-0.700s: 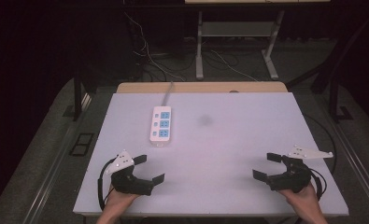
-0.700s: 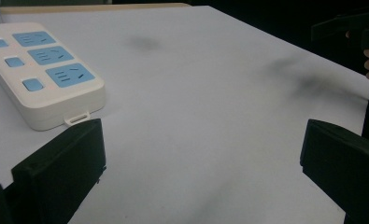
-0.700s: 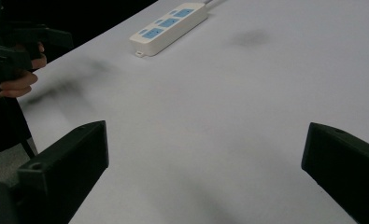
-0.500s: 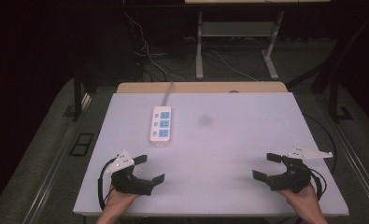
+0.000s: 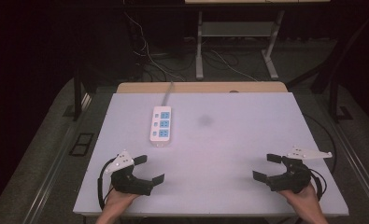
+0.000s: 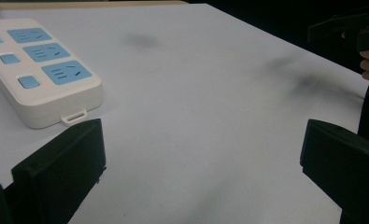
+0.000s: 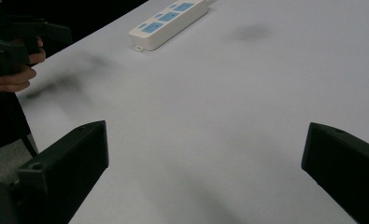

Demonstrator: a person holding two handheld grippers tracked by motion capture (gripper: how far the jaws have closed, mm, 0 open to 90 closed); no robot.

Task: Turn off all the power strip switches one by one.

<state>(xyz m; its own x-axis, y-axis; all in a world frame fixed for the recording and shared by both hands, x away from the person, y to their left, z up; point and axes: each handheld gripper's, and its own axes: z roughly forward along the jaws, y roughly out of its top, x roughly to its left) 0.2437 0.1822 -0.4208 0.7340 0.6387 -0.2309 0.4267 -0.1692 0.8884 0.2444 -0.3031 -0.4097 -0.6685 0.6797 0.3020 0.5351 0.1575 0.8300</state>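
At the near edge of the white tabletop (image 5: 219, 158), the person's two hands come in from below, each holding a pair of tongs. The left tongs (image 5: 149, 169) sit near the near-left corner, held by the left hand (image 5: 119, 200), with jaws spread wide and nothing between them; a grey three-cornered plate (image 5: 120, 161) rides on top and a black cable (image 5: 100, 186) loops beside them. In the left gripper view, the left tongs (image 6: 201, 154) show the same wide gap, with bare tabletop between the two black jaws. The right tongs (image 5: 266, 167) sit near the near-right corner, held by the right hand (image 5: 306, 198), jaws likewise spread and empty, a grey plate (image 5: 309, 153) jutting out to the right. The right gripper view shows the right tongs (image 7: 205, 158) open over bare surface, with the other hand and its tongs at the far left of that view.

Farther up the tabletop, left of centre and well apart from both tongs, lies a white power strip (image 5: 161, 125) with three blue socket faces and small blue switches beside them. It lies flat, its length running away from the person. Its grey cord (image 5: 168, 91) leads off the far edge. A faint dark smudge (image 5: 204, 120) marks the surface to the right of the strip.

Beyond the far edge is a strip of tan wood (image 5: 201, 87), then dark floor with loose cables (image 5: 149, 60) and the metal legs of another table (image 5: 199, 51).
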